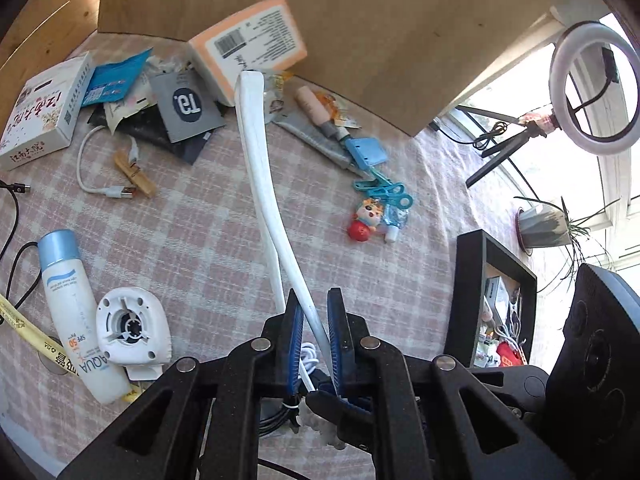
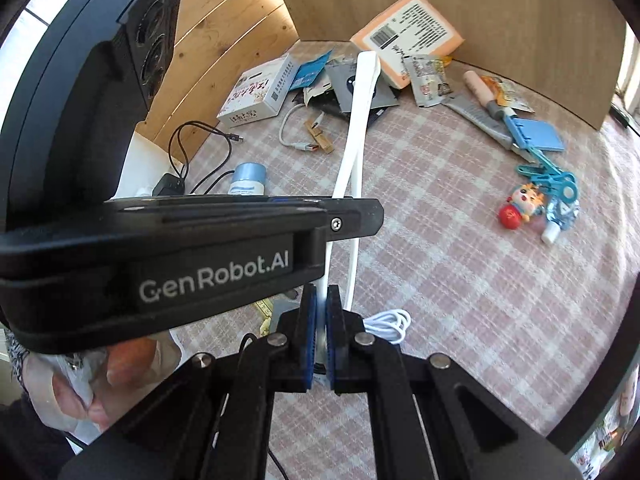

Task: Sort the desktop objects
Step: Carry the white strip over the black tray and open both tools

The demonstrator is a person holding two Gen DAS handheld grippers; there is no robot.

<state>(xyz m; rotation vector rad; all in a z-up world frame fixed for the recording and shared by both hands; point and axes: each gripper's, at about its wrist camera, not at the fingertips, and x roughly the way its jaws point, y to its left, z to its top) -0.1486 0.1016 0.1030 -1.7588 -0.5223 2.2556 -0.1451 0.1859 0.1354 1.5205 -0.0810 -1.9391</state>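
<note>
- White flat strap [image 1: 262, 184], light and floppy, is trailing ahead of both grippers.
- Your left gripper [image 1: 314, 316] is pinching it; your right gripper [image 2: 321, 312] is clamping it too.
- Keep gripping near its ends.

A home: plaid tablecloth [image 1: 208, 240], wood-panelled wall [image 2: 224, 44], potted plant [image 1: 548, 224] by window.

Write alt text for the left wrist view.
The left gripper has its jaws closed on a long white strap that runs away across a pink plaid tablecloth. Clutter surrounds it: a sunscreen bottle, a small white fan, a wooden clothespin, a cartoon keychain and a black box.
</note>
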